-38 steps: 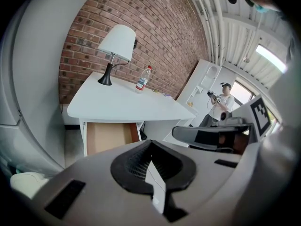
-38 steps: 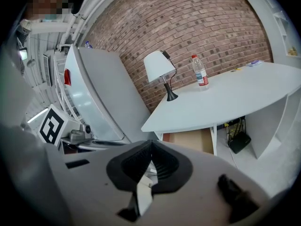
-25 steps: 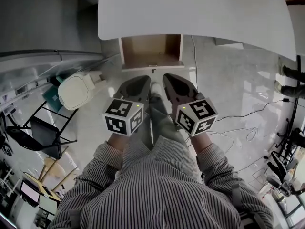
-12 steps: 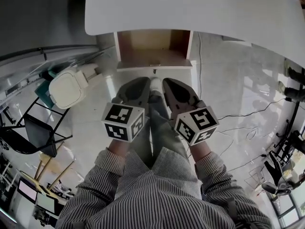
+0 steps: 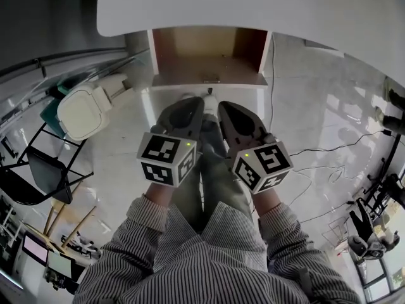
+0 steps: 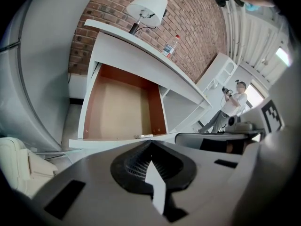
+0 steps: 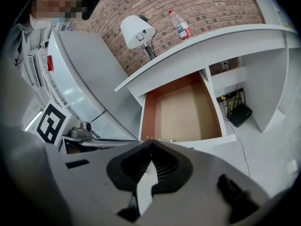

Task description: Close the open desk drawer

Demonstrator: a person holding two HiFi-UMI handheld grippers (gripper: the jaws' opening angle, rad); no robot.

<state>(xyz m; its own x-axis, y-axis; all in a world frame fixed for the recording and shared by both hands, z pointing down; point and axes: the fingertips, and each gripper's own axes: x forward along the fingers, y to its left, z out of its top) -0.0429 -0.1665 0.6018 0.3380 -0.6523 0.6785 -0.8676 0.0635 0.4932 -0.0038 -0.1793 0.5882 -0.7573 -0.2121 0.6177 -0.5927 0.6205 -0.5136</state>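
Brown-lined, white-fronted drawer (image 5: 205,59) stands pulled out, its inside bare.

A white lamp (image 7: 136,31) and a plastic bottle (image 7: 180,25) stand before a brick wall (image 7: 211,4) in the upper part of the right gripper view. A black box (image 7: 240,114) sits at right centre. In the head view, a cream lidded bin (image 5: 82,111) is at left with a black chair (image 5: 38,176) below it. Cables (image 5: 329,149) trail across the pale floor (image 5: 304,94) at right.

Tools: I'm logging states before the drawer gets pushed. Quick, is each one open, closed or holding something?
Left tool: closed, holding nothing.
Right tool: closed, holding nothing.
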